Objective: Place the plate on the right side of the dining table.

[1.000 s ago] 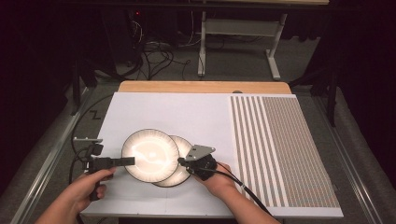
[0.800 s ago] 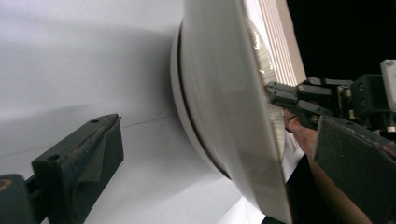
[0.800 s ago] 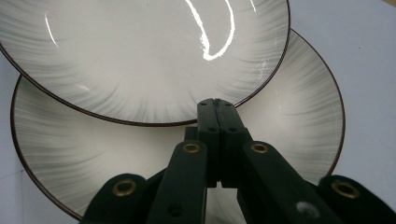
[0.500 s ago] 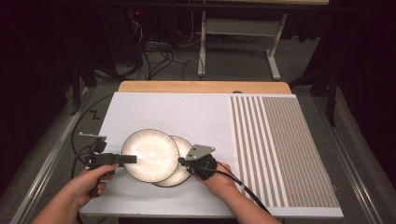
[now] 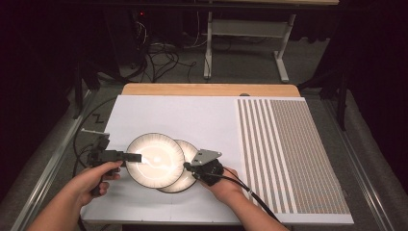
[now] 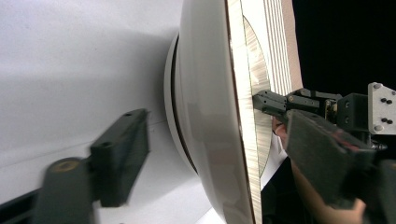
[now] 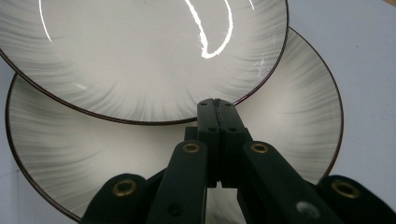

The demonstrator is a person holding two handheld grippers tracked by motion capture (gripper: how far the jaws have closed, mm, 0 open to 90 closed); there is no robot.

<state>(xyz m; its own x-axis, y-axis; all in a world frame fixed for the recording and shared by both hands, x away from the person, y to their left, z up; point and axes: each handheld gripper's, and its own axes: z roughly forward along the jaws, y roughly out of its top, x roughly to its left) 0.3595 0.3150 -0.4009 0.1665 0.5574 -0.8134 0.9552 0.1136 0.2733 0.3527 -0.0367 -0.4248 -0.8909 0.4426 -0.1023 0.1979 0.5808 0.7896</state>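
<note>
left claw (image 5: 137, 157): closing, astride upper plate (image 5: 156, 159) rim, grip unclear | right claw (image 5: 186, 167): closed, empty

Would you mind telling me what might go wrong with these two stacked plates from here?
The left gripper has just been closing around the upper plate's rim; its fingers are not yet pressing, so a lift now might slip. The right gripper, shut, rests over the lower plate and may drag it.

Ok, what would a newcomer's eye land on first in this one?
Two round, glossy white plates with grey streaked rims, the upper plate overlapping the lower plate at the near left of the white table. The left gripper has been closing over the upper plate's left rim; the shut right gripper rests on the lower one.
</note>
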